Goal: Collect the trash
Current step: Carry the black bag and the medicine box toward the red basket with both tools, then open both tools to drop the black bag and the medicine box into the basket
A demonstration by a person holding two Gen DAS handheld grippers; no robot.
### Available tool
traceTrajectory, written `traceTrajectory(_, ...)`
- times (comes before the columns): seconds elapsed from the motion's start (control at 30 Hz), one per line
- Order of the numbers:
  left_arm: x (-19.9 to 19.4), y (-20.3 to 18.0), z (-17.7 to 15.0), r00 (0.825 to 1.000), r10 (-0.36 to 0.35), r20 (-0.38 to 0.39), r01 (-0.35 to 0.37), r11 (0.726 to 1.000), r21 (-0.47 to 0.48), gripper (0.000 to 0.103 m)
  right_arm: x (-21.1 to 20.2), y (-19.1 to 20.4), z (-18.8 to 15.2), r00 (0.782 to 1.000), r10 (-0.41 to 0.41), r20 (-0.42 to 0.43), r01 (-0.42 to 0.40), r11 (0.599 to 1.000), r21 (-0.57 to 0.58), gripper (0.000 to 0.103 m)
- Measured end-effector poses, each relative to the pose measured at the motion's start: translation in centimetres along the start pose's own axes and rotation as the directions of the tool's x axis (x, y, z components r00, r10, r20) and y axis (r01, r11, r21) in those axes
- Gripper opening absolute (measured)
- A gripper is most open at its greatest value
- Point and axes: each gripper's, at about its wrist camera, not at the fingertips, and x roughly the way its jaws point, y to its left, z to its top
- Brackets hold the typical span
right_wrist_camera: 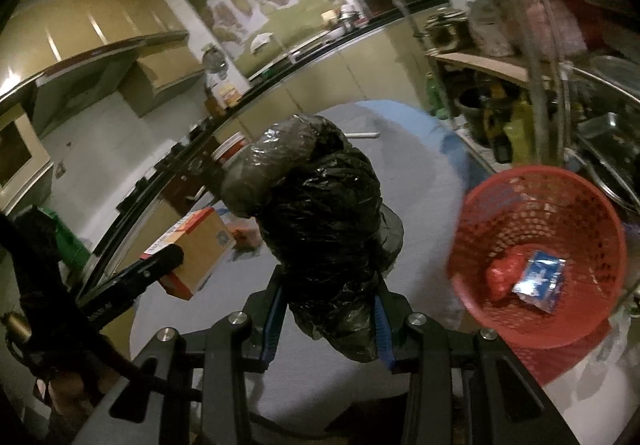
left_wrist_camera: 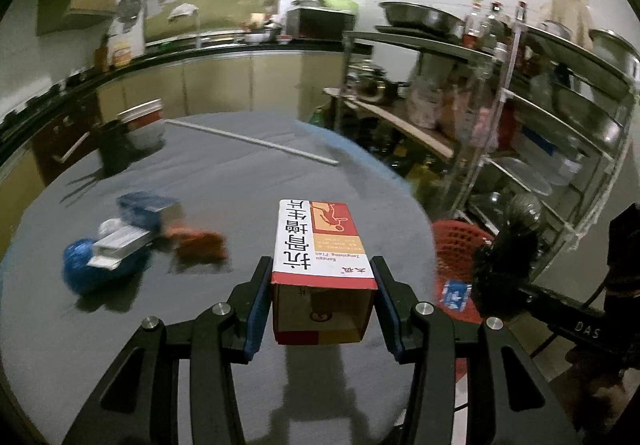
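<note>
Meanwhile, I carried a red-and-white cardboard medicine box [left_wrist_camera: 320, 269] clamped in my left gripper [left_wrist_camera: 323, 299] and a crumpled black plastic bag [right_wrist_camera: 320, 221] pinched in my right gripper [right_wrist_camera: 329, 319], needing next to release over the red mesh plastic basket [right_wrist_camera: 480, 205] at three o'clock.

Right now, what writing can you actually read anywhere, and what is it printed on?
"抗骨增生片": cardboard box held in the left gripper, seen upside down.
"Kanggu Zengsheng Pian": same box, small print.
"DAS": black bar of the other gripper, cut off.
Blue packet in the red basket: too blurred.
</note>
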Motion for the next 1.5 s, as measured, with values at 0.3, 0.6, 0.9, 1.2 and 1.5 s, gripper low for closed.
traceTrajectory(0.3,2.8,-6.9,1.5,0.987,-0.158,-0.016,0.158,0.985,0.061,0.05,-2.9,-6.3,0.7,0.992,-0.12,0.029,0.117,0.989,0.087,0.041)
traceTrajectory(0.6,7.1,-13.2,2.1,0.96,-0.265,-0.09,0.274,0.956,0.108,0.05,-4.0,-11.7,1.6,0.975,-0.222,0.01,0.219,0.968,0.125,0.041)
traceTrajectory(0.9,11.0,-16.7,1.6,0.947,-0.277,-0.164,0.301,0.943,0.144,0.05,-2.1,-15.6,2.7,0.964,-0.259,-0.051,0.264,0.954,0.142,0.041)
traceTrajectory(1.2,14.0,-17.8,0.9,0.94,-0.269,-0.212,0.303,0.941,0.151,0.051,-0.1,-17.6,2.4,0.954,-0.273,-0.126,0.292,0.941,0.169,0.042)
traceTrajectory(1.5,14.3,-17.1,1.3,0.956,-0.226,-0.186,0.254,0.956,0.149,0.068,-0.2,-18.5,2.6,0.934,-0.326,-0.147,0.351,0.915,0.199,0.073)
